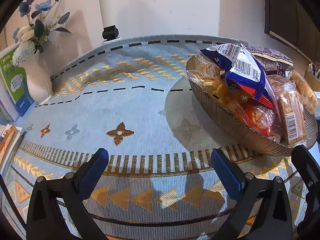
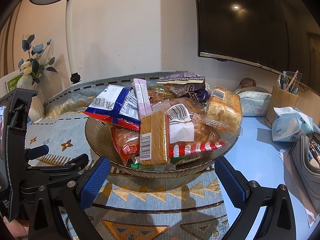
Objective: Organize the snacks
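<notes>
The room is plain cream wall behind a table [image 2: 258, 156] with a pale blue top, much of it covered by a woven blue-and-gold runner [image 1: 124, 108]. A dark monitor [image 2: 244, 20] hangs over the right end. On the runner, toward its right edge, sits the ribbed glass bowl [image 2: 96, 140], and the snacks are all heaped in it, well above the rim: a blue-and-white packet [image 2: 118, 106] leaning out over the left lip, a purple bag [image 2: 186, 86] at the back, a clear-wrapped cake [image 2: 224, 108] perched high on the right, a wafer bar [image 2: 155, 138] standing at the front. Both pairs of tongs are spread wide and hold nothing; the left tongs [image 1: 160, 160] hover over bare runner beside the bowl, the right tongs [image 2: 162, 170] face its near rim. My worry is the pile: pull a lower pack and the perched cake or the overhanging packet could slide off onto the table, and slick wrappers may slip from the pads or the soft cakes get squashed. A hard nudge might also shift the bowl on the cloth. Only the left view shows the open stretch of runner and the white vase [image 1: 38, 84] of blue flowers up close; only the right view shows the clutter beyond the bowl, namely the tissue pack [image 2: 290, 126], pen holder [image 2: 282, 102] and pencil cases [image 2: 254, 100].
</notes>
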The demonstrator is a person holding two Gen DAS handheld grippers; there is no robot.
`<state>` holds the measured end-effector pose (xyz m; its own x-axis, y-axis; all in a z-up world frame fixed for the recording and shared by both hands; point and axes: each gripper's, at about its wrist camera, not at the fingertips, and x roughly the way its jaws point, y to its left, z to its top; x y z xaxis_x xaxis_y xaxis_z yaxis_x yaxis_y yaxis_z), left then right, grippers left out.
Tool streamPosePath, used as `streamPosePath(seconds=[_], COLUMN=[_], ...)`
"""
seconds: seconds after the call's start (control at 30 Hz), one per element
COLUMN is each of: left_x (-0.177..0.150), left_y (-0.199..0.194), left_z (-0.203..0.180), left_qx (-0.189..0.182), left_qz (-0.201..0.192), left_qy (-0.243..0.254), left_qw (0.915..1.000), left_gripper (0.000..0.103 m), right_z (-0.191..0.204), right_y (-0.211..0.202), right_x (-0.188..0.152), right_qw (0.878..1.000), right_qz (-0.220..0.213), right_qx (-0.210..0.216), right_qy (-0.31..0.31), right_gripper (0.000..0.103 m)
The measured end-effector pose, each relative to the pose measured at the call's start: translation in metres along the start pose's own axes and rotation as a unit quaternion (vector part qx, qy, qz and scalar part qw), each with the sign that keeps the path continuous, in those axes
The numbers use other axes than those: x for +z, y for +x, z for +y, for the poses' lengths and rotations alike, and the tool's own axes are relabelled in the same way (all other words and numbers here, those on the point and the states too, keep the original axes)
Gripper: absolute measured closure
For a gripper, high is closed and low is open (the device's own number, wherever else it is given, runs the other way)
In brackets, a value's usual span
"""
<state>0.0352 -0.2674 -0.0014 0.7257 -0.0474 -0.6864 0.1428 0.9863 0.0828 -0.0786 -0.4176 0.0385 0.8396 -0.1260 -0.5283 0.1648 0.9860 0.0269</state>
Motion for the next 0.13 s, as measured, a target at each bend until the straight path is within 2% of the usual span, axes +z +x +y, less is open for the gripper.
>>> streamPosePath(seconds=[0.13], left_x=[-0.0003], left_y=[-0.0003], left_z=[0.0003], left_qx=[0.002], left_qz=[-0.001], left_qy=[-0.001], left_qw=[1.0000], left_gripper=[0.001], right_z=[-0.0001], right_y=[0.0000], right_x=[0.0000], right_qw=[1.000], right_qz=[0.000], right_qx=[0.000], right_qy=[0.000], right_gripper=[0.000])
